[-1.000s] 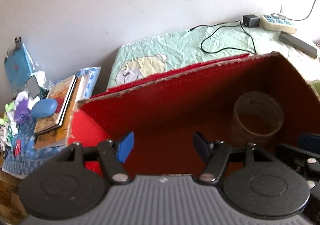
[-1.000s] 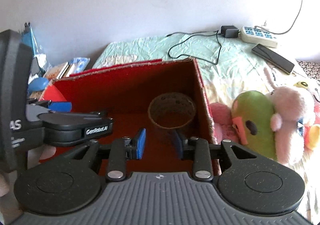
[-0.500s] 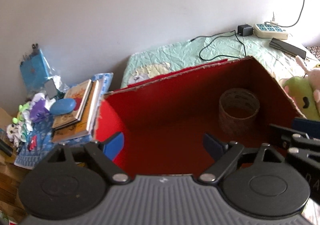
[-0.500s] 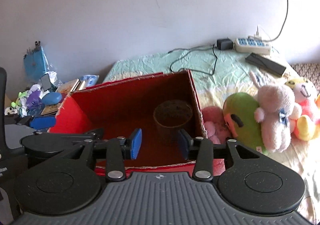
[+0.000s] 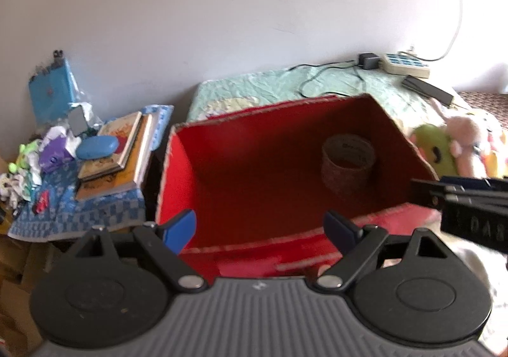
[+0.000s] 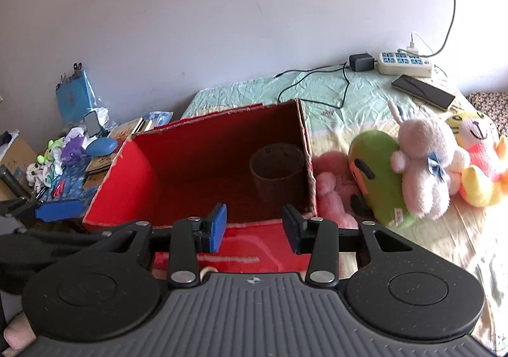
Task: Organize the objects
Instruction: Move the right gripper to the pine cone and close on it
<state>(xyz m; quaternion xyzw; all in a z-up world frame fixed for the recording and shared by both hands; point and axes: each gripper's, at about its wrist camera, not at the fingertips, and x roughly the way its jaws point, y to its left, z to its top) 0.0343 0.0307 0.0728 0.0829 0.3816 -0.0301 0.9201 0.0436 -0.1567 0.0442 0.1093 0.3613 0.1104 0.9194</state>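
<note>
The left hand-held gripper [image 5: 260, 231] hangs over the near rim of the red box [image 6: 127, 185] with its jaws spread wide and holding nothing — the right hand-held gripper [image 6: 254, 228] beside it is parted too, also empty. A tape roll [image 6: 277, 171] stands in the box's far right corner. Plush toys [image 6: 422, 166] lie on the bed [image 6: 365, 103] just right of the box.

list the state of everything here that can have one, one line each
left gripper: open, empty
right gripper: open, empty
red box: open top, on the bed
tape roll: inside the box, at its right end
plush toys: outside the box, on the bed to its right
power strip: on the bed, plugs in it
books: stacked, closed
</note>
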